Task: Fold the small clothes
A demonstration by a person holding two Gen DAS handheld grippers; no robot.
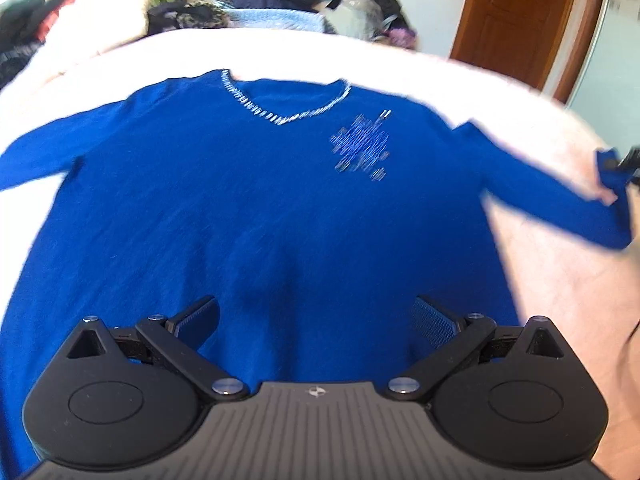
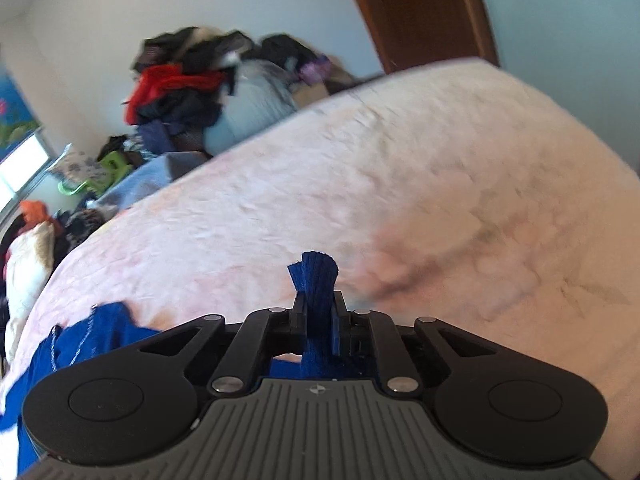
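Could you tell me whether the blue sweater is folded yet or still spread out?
Spread: the blue sweater lies flat on the bed, sleeves out.

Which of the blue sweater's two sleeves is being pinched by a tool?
The sleeve at the picture's right: its cuff sits clamped in the right tool. The other sleeve lies free.

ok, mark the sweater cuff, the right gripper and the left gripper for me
sweater cuff (image 2: 316, 276): right wrist view, ribbed end poking past the closed fingers.
right gripper (image 2: 320, 312): right wrist view, midway between fingertips, shut on the cuff.
left gripper (image 1: 316, 316): left wrist view, gap between open fingertips.
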